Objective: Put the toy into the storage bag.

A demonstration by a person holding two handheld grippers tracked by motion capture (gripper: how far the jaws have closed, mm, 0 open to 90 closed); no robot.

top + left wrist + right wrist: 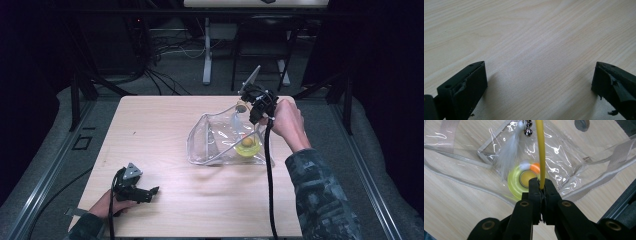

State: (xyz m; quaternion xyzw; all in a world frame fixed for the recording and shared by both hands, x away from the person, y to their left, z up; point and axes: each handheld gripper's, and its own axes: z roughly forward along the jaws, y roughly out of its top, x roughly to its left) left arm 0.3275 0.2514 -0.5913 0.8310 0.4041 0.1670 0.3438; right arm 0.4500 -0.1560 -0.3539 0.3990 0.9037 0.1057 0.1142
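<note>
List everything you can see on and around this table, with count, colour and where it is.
Clear bag: one, transparent with grey webbing edges and straps, lying right of centre on the table.
Yellow rod: one, thin, yellow, clamped in the right gripper's jaws above the bag.
White feather: one, white, with small silver bells above it, hanging beside the rod over the bag.
Yellow ring: one, translucent yellow with an orange and white piece at its rim, at the bag.
Table: one, light wood.
Cables: several, dark, on the floor beyond the table.
Left gripper: one, black, jaws open, low over the table's near left.
Right gripper: one, black, shut on the rod.
</note>
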